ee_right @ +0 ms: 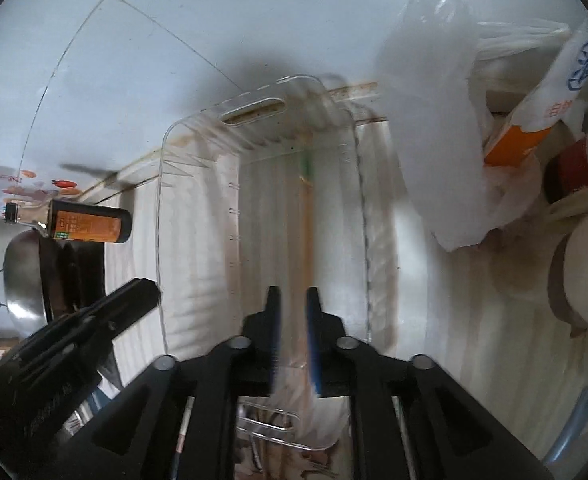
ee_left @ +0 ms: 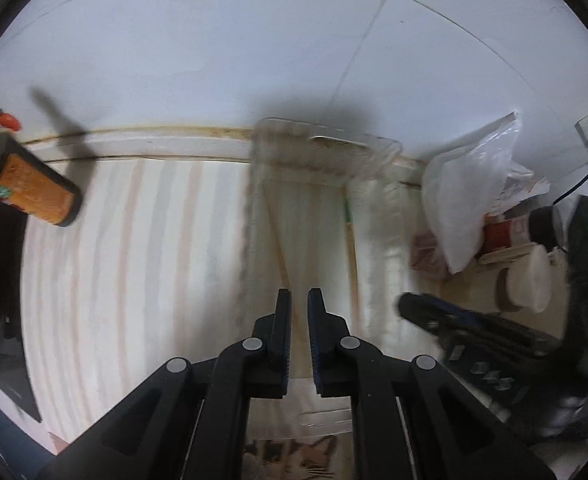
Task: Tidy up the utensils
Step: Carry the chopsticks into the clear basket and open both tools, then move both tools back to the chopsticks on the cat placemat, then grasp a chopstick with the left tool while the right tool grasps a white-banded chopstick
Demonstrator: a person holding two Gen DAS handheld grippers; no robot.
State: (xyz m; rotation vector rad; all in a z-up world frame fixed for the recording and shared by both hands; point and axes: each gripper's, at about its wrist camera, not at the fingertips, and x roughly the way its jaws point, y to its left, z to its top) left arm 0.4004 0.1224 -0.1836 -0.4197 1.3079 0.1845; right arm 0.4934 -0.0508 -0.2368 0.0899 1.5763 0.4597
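Observation:
A clear plastic tray (ee_right: 182,216) lies on the striped counter; it also shows in the left wrist view (ee_left: 325,152). Inside it lies a wooden chopstick with a green end (ee_right: 306,220), also in the left wrist view (ee_left: 350,248), where a second wooden chopstick (ee_left: 280,256) lies beside it. My left gripper (ee_left: 299,300) hovers over the tray's near end, its jaws a narrow gap apart with nothing between them. My right gripper (ee_right: 294,300) hovers over the tray, its jaws a narrow gap apart and empty, blurred by motion. Each gripper shows in the other's view: the right one (ee_left: 453,320), the left one (ee_right: 106,312).
A dark sauce bottle with an orange label (ee_right: 90,224) stands left by the wall, seen also from the left wrist (ee_left: 34,184). A metal bowl (ee_right: 22,276) is at far left. Plastic bags (ee_right: 433,128), jars and a white container (ee_left: 529,280) crowd the right side.

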